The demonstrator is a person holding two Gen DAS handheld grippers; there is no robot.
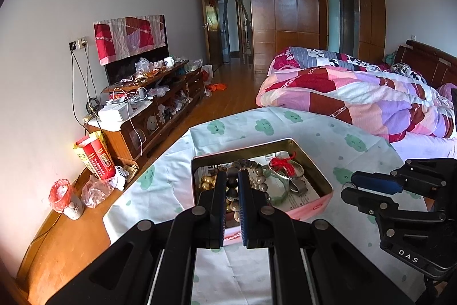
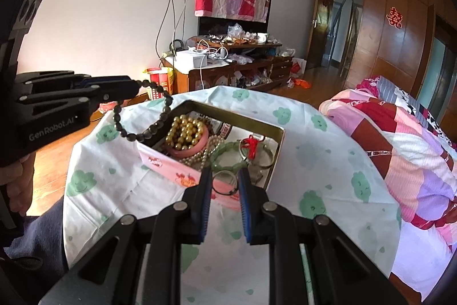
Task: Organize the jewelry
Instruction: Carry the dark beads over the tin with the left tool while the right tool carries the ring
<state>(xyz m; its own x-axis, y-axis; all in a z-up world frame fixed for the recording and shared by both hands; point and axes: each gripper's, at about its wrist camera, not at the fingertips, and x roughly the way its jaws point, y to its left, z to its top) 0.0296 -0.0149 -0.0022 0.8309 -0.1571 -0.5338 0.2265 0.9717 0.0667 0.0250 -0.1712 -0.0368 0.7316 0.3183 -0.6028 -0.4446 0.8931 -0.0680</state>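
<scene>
Your left gripper (image 2: pixel 137 86) came in from nine o'clock in the right wrist view, fingers pinched on a dark bead bracelet (image 2: pixel 142 116). The strand hung in a loop from the fingertips, its low end draped over the near left corner of the tin box (image 2: pixel 278 145). That hanging loop showed only from the right wrist. Your own left wrist view had the fingers close together with a few dark beads (image 1: pixel 232 185) between the pads, above the box's contents.

Toward the center, the box sat on the cloud-print cloth (image 2: pixel 314 162). The right wrist view showed gold beads (image 2: pixel 184 135) on a pink ring at the box's nine o'clock side, a pearl strand (image 2: pixel 204 153) below them, a green bangle (image 2: pixel 228 156) at center, and a red tassel (image 2: pixel 251 145) on a silver bangle toward three o'clock. The left wrist view hid much of this behind its own fingers.

Your right gripper (image 2: pixel 225 185) stood spread at six o'clock of the box, holding nothing, a thin dark ring (image 2: pixel 225 183) lying between its fingertips. In the left wrist view it appeared at three o'clock (image 1: pixel 348 187), beside the box
</scene>
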